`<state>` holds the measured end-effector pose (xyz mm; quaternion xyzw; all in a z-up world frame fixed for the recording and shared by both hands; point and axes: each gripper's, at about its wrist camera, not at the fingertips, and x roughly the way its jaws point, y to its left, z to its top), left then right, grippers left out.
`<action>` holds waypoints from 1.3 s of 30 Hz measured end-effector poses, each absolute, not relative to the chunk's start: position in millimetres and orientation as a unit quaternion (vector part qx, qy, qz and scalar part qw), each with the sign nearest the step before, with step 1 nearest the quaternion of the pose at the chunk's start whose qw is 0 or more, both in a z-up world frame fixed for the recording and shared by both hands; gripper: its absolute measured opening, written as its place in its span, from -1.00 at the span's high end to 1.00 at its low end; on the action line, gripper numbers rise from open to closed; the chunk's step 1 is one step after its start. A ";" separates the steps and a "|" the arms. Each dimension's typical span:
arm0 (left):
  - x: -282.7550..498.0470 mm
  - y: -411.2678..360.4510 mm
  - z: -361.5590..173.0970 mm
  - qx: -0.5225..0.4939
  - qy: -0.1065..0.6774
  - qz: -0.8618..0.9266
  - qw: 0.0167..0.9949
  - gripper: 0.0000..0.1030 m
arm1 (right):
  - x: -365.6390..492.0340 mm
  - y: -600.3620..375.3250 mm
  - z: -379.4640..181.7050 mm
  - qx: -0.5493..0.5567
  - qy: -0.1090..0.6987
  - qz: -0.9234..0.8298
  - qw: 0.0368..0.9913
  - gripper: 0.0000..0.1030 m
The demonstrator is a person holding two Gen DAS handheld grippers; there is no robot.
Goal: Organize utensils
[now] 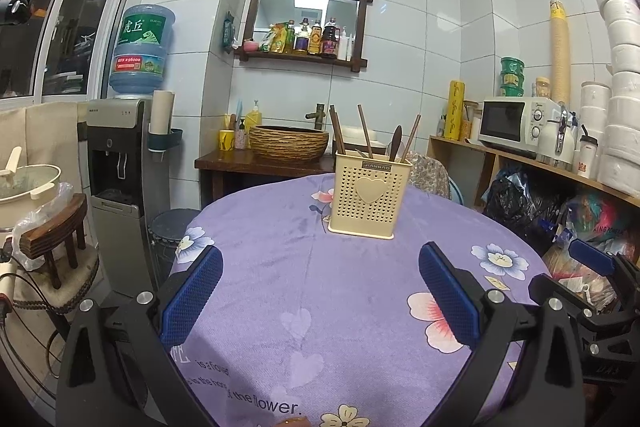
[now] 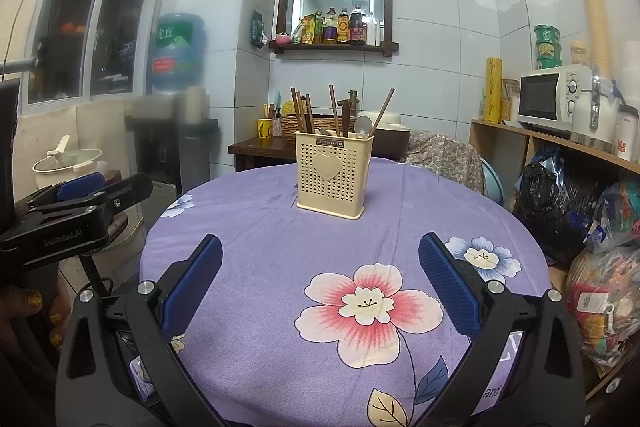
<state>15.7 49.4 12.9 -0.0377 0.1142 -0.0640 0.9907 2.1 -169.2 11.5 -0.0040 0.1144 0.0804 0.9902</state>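
Note:
A cream perforated utensil holder (image 1: 367, 194) with a heart on its front stands upright on the far part of the round table; it also shows in the right wrist view (image 2: 333, 178). Brown chopsticks (image 2: 302, 113), a dark wooden spoon (image 2: 345, 115) and a metal spoon (image 2: 363, 126) stand in it. My left gripper (image 1: 320, 259) is open and empty, near the table's front, well short of the holder. My right gripper (image 2: 320, 247) is open and empty, likewise short of the holder. Each gripper shows at the other view's edge.
The table wears a purple flowered cloth (image 2: 280, 227). Behind it a wooden stand holds a woven basin (image 1: 289, 143). A water dispenser (image 1: 120, 163) stands left, a shelf with a microwave (image 1: 516, 123) and bags (image 2: 560, 203) right.

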 end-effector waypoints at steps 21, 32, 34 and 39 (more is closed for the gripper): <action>14.2 47.3 16.1 -0.026 0.111 -0.066 0.991 -0.90 | 1.4 -170.4 12.3 -0.002 0.117 0.082 0.990 -0.89; 15.1 45.9 15.9 -0.023 0.112 -0.069 0.991 -0.90 | 1.4 -169.8 12.0 -0.002 0.116 0.081 0.990 -0.89; 15.2 45.1 16.5 -0.020 0.112 -0.068 0.991 -0.90 | 1.5 -170.1 11.9 -0.001 0.117 0.082 0.990 -0.89; 17.8 44.0 15.6 -0.015 0.118 -0.062 0.991 -0.90 | 1.6 -170.1 12.6 -0.003 0.117 0.081 0.990 -0.89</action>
